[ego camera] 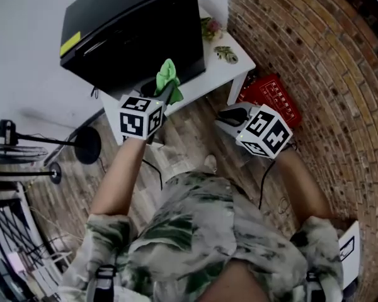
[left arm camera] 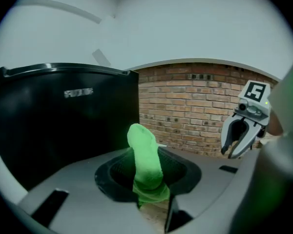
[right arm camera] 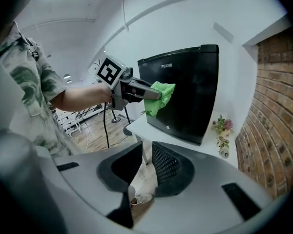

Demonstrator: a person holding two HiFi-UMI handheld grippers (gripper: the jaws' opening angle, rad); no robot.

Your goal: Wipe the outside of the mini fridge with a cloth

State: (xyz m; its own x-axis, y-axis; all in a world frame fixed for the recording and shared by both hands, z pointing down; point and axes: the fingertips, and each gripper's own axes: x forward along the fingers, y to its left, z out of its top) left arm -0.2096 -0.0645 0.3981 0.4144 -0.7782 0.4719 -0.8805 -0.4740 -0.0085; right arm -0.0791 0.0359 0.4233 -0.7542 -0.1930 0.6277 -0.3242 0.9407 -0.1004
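The brick wall (ego camera: 315, 74) fills the right of the head view. The black mini fridge (ego camera: 132, 30) sits at upper centre on a white table (ego camera: 230, 74) and is turned with its door toward the person, probably so the front can be reached. A red box (ego camera: 271, 96) lies on the floor by the table leg; its white print is too small to read.

The left claw (left arm camera: 149, 179) is clamped on the green cloth (left arm camera: 145, 155), which stands up past the jaws so that loose fabric, not metal, meets the door. In the right gripper view the cloth looks pressed against the door's lower edge, though contact isn't certain.

The right claw (right arm camera: 141, 169) hangs back at centre right of the head view, jaws apart and empty.

A silver brand mark (right arm camera: 166, 66) near the door's top is too blurred to read. A yellow label (ego camera: 70, 43) marks the lid's corner.
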